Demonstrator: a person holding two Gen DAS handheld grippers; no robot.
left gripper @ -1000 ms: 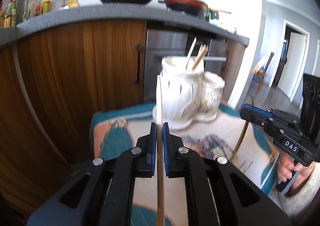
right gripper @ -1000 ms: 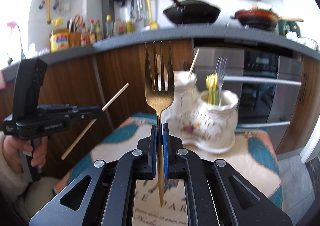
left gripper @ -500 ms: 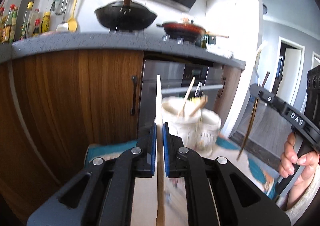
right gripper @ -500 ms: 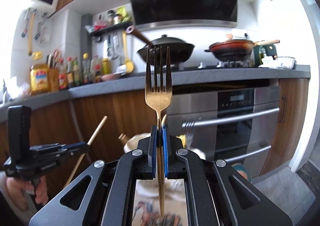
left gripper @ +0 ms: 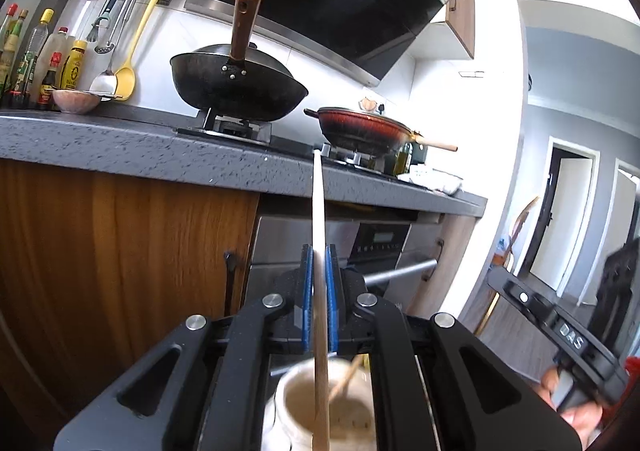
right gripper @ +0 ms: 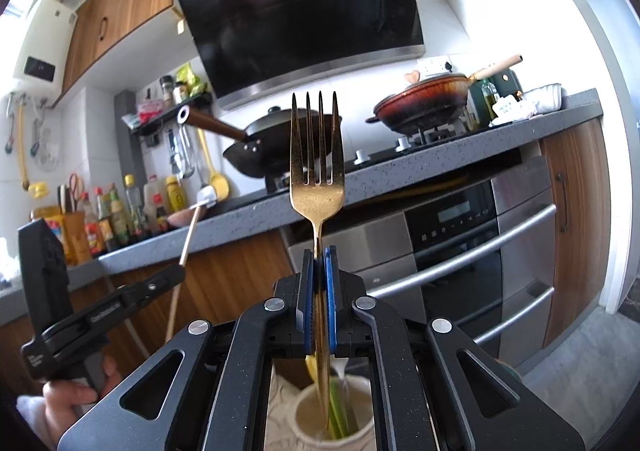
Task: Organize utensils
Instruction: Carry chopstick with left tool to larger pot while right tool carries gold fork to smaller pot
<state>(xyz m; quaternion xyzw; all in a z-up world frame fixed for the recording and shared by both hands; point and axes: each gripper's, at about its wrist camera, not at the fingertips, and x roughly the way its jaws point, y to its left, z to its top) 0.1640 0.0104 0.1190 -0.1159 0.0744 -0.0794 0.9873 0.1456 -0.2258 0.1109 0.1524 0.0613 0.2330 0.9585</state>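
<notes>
Chopstick [left gripper: 319, 219] clamped in left gripper [left gripper: 319, 283], fork [right gripper: 317, 171] (gold) in right gripper [right gripper: 319, 283]

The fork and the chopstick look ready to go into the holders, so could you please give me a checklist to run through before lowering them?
1. Right claw shut on the gold fork: ok.
2. Left claw shut on the chopstick: ok.
3. Fork upright, prongs up, handle pointing down into the white holder: ok.
4. Chopstick's lower end over the other white holder, which already has a chopstick in it: ok.
5. The two claws well apart from each other: ok.
6. Room left at the bottom of each holder: cannot tell, blurred and partly hidden.
</notes>
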